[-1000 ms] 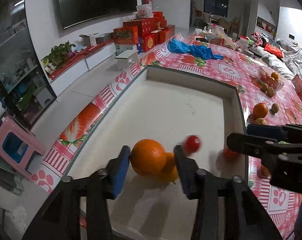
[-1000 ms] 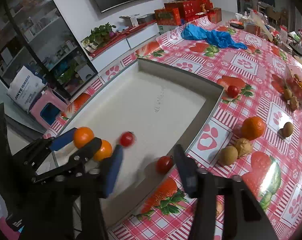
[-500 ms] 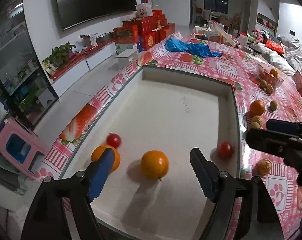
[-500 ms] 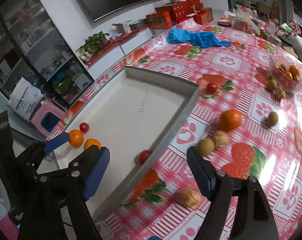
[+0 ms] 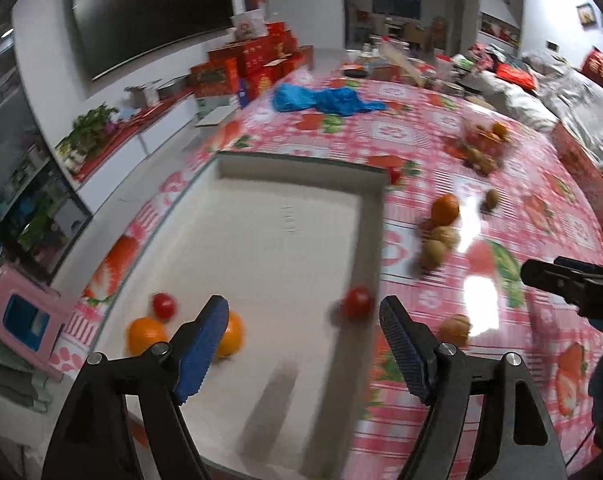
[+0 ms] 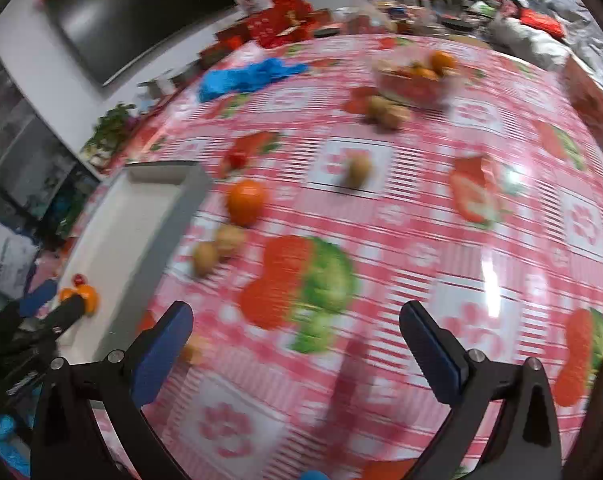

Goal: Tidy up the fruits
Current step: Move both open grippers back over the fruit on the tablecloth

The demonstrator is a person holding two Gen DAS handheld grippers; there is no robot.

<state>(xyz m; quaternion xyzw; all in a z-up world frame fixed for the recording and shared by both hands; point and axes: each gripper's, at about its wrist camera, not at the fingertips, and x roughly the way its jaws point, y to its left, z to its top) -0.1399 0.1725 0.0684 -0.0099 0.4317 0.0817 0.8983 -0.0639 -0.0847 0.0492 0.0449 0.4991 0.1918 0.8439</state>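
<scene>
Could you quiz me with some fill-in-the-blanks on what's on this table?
1. The white tray holds two oranges and ___ small red tomatoes.
2. Both pairs of tongs, left and right, are ___.
3. The crumpled cloth beyond the tray is ___.

Missing words: two; open; blue

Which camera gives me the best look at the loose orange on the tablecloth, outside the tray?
The right wrist view: the orange sits nearer and larger there, unobstructed beside the tray corner. The left wrist view shows the same orange smaller, farther off and blurred.
</scene>
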